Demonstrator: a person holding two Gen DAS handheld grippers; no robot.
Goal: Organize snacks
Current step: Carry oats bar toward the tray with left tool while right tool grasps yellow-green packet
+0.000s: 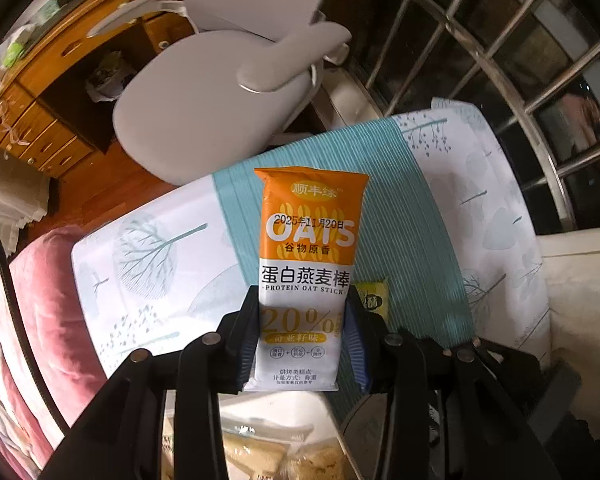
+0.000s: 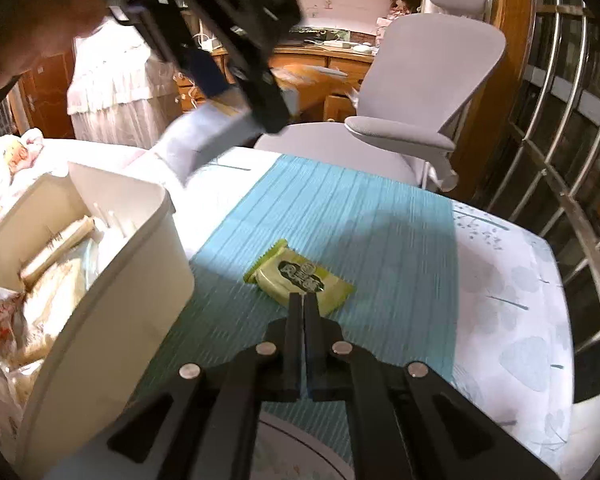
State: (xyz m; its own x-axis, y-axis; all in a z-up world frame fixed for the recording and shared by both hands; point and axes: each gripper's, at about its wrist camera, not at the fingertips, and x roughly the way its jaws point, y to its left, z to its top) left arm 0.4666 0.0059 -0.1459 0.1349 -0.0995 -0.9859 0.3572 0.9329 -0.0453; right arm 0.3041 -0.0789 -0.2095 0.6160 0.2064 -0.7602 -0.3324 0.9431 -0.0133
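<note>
Left wrist view: our left gripper [image 1: 302,336] clamps the oat bar [image 1: 306,276] upright above the bin [image 2: 112,272] for dropping in, while our right gripper [image 2: 303,300], fingers pressed together and empty, hovers just short of the green snack [image 2: 300,276].

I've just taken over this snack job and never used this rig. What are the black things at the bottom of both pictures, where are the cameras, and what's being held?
No robot here: a person holds a pair of black tongs in each hand, with a wide-angle camera on each looking along its fingers. The left tongs are shut on an orange and white oat stick packet, held up above the teal cloth. The right tongs are shut and empty, just short of a green snack packet lying on that cloth. At the left stands a white bin with snacks inside.
</note>
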